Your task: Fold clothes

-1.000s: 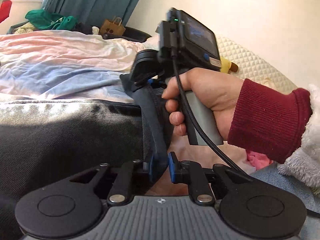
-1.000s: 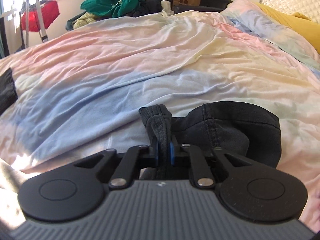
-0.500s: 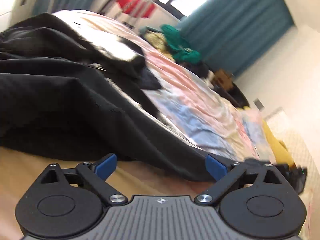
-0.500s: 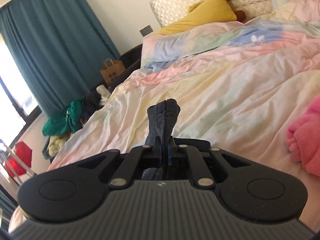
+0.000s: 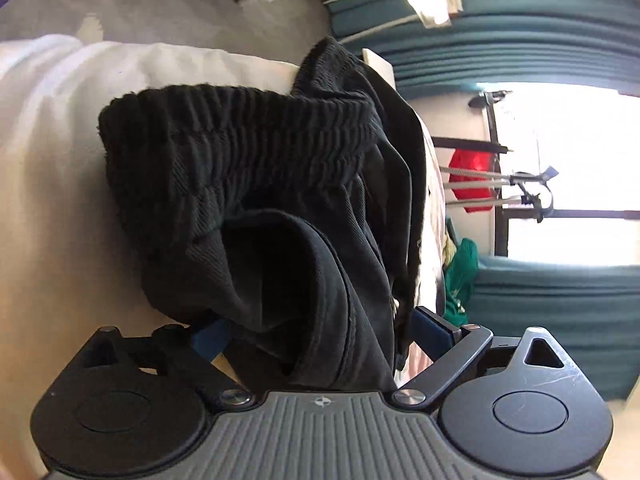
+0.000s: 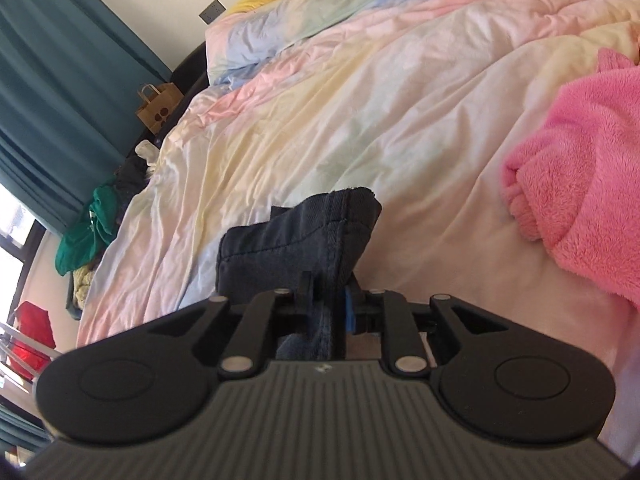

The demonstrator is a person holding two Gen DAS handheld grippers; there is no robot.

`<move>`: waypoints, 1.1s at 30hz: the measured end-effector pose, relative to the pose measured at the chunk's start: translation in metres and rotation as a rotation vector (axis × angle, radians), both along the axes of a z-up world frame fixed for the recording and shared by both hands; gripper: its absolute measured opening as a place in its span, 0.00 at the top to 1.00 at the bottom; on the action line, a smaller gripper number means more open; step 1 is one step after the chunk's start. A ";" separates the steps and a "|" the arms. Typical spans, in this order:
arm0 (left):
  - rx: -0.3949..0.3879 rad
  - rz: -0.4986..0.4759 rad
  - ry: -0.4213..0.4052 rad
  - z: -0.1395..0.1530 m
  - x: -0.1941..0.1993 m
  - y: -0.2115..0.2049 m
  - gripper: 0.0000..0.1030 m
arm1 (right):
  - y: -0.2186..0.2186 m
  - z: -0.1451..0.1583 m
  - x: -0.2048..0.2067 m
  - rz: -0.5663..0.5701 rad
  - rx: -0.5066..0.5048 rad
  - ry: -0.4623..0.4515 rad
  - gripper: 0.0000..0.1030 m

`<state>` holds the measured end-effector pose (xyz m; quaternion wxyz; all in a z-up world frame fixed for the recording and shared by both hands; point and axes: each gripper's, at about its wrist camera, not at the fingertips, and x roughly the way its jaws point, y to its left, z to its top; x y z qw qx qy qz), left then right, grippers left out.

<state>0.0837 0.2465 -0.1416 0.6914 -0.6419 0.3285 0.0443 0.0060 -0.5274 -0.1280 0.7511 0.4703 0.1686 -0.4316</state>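
In the left wrist view, a black garment with a ribbed elastic waistband (image 5: 240, 148) bulges up between the jaws of my left gripper (image 5: 322, 332). They stand wide and are closing, and a blue pad (image 5: 434, 328) sits just off the cloth's edge. The view is rolled onto its side. In the right wrist view, a dark blue-black hem (image 6: 296, 240) lies on the pastel duvet (image 6: 360, 100) and runs back between the fingers of my right gripper (image 6: 328, 304). Those jaws are opening, with the cloth still between them and one blue pad (image 6: 349, 314) showing.
A pink fleece garment (image 6: 592, 168) lies on the duvet to the right of the hem. Beyond the bed are a paper bag (image 6: 158, 108), green clothes (image 6: 88, 232) and teal curtains (image 6: 60, 60). White bedding (image 5: 60, 160) lies left of the waistband.
My left gripper let go of the dark hem beside the other hand, swung away, rolled over and opened wide around the black waistband. My right gripper rolled, carried its hem across the bed and loosened.
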 end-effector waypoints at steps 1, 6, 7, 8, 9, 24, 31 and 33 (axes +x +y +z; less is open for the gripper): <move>-0.018 0.014 0.005 -0.004 0.000 0.004 0.21 | -0.001 -0.003 0.003 0.014 0.015 -0.002 0.67; 0.010 0.047 0.027 -0.008 0.000 0.017 0.84 | 0.000 -0.003 0.014 0.041 0.003 0.019 0.55; 0.014 0.052 0.016 -0.006 0.000 0.017 0.84 | 0.000 -0.002 0.015 0.041 -0.011 0.031 0.55; 0.017 0.057 0.001 -0.003 -0.001 0.018 0.87 | -0.001 -0.001 0.015 0.036 -0.029 0.040 0.55; 0.020 0.061 -0.014 0.000 -0.002 0.018 0.87 | -0.002 -0.001 0.015 0.034 -0.048 0.047 0.56; 0.026 0.065 -0.085 0.007 -0.029 0.029 0.90 | -0.019 -0.016 -0.035 0.010 0.010 -0.053 0.93; 0.109 0.060 -0.144 0.041 -0.020 0.023 0.92 | -0.027 0.072 0.084 0.186 -0.138 -0.056 0.94; 0.098 0.070 -0.189 0.053 -0.019 0.025 0.93 | -0.032 0.104 0.117 0.220 -0.102 -0.125 0.94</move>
